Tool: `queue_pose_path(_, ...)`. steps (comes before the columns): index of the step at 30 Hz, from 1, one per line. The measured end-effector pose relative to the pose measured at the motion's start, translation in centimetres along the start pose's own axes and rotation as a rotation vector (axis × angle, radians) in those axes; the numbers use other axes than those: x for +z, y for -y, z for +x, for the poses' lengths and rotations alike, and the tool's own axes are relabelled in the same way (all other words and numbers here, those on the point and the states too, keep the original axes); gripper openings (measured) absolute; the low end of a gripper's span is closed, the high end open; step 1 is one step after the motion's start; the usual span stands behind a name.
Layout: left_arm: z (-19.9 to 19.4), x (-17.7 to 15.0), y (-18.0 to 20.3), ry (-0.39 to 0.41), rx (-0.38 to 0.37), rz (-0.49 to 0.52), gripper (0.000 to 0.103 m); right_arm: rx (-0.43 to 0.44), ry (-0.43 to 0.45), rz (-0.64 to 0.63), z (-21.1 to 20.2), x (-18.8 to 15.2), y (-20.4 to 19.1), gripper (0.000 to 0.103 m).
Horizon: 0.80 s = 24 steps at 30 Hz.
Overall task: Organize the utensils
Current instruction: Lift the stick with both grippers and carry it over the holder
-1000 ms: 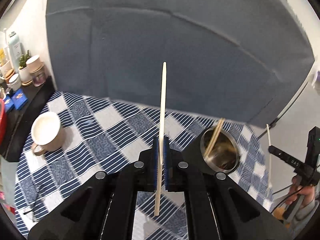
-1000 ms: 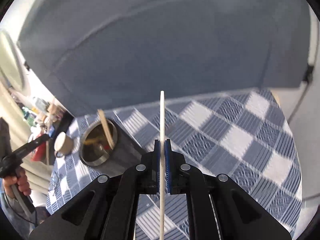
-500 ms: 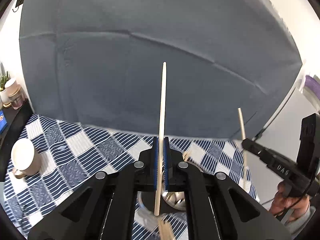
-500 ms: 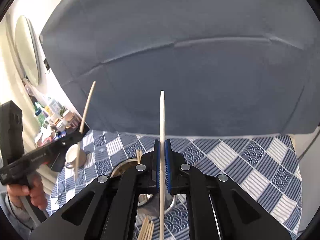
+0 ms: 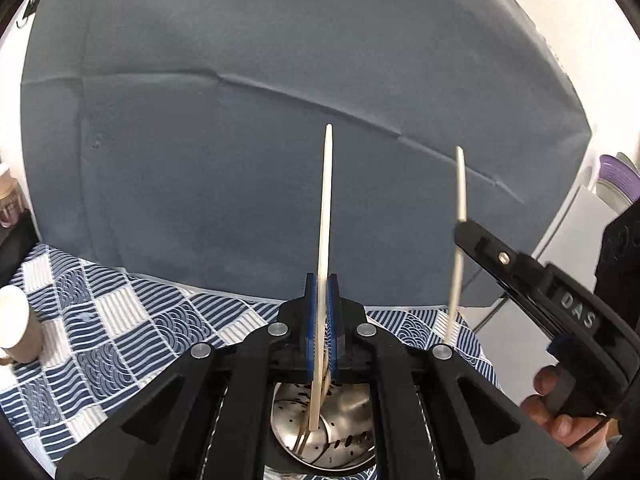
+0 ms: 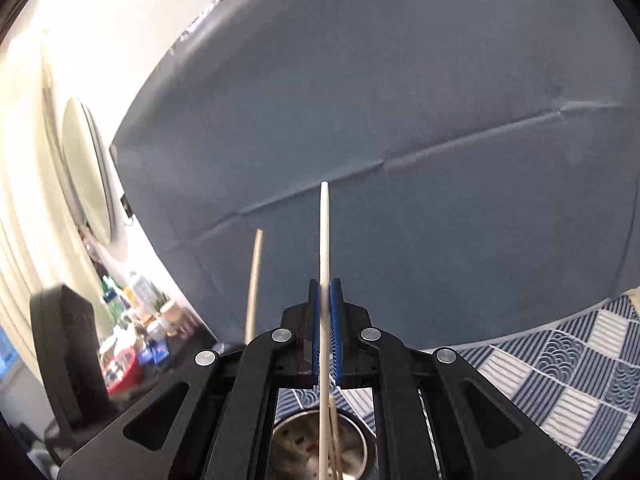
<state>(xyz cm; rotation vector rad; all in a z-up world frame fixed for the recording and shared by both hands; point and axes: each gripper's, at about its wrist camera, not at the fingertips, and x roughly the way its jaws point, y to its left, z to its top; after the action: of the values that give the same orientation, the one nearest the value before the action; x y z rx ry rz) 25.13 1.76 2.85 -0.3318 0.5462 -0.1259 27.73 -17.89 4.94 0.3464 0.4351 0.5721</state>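
**Both grippers now poised over the metal holder**

Both grippers have swung inward since the earlier frame, when the steel utensil holder (image 5: 324,436) stood off to one side; it now lies directly beneath each. Left gripper (image 5: 322,316): clenched on a wooden chopstick (image 5: 325,216) held upright, lower end over the holder's perforated interior, where other sticks already lean. Right gripper (image 6: 327,320): clenched on a white chopstick (image 6: 325,236), likewise upright, its lower end over the holder. In the left view, the right gripper and the person's hand (image 5: 560,412) appear close on the right. Checked tablecloth (image 5: 120,320) below; cream mug (image 5: 16,328) far left; grey backdrop (image 5: 240,120) ahead.
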Motion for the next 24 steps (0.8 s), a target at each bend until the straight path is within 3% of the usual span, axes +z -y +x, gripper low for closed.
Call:
queue_pose_path(13, 1.4, -4.0, 0.7, -0.006, 0.052, 0.091, 0.005, -0.047, -0.078, -0.046, 3.1, -5.8, 0.4, 0.005)
queue_pose_path(24, 1.1, -6.3, 0.5, -0.045, 0.066, 0.101, 0.005, -0.040, -0.134, -0.047, 2.5, -9.1, 0.9, 0.005)
